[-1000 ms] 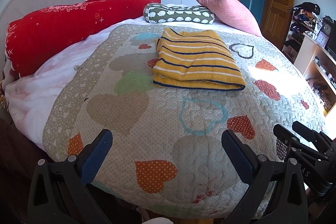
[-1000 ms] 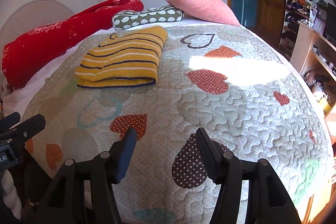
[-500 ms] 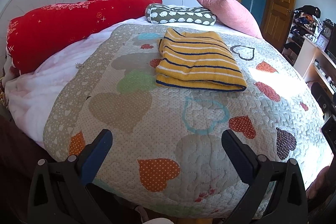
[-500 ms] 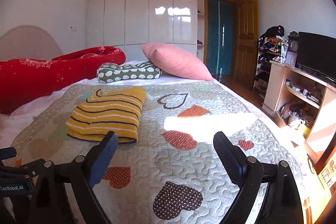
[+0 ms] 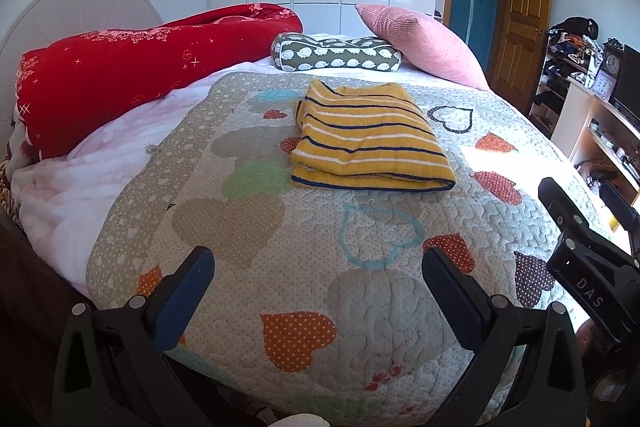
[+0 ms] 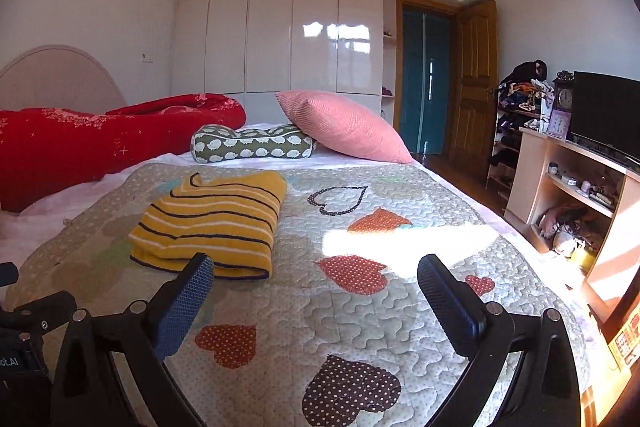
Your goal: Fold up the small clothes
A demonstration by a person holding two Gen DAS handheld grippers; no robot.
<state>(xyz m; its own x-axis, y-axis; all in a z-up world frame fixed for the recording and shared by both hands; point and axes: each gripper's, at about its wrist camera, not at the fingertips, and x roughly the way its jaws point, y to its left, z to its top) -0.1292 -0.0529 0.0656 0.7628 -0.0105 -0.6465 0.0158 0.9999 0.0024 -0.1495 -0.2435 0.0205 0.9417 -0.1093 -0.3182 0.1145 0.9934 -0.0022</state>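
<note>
I had lifted my right tongs (image 6: pixel 314 283) up and back, both they and my left tongs (image 5: pixel 318 271) wide open and empty, so the yellow striped top (image 5: pixel 370 139) lay folded mid-frame on the bed (image 5: pixel 360 291), looking done.

Heart-patch quilt (image 5: pixel 304 251) covers the bed. At the bed's far edge: red duvet roll (image 5: pixel 132 75) on the left, patterned bolster (image 5: pixel 336 53) centre, pink pillow (image 5: pixel 424 45) leaning on it. White wardrobe (image 6: pixel 280 27) behind. TV (image 6: pixel 604 107) and clock (image 6: pixel 564 95) on shelf unit, right.
</note>
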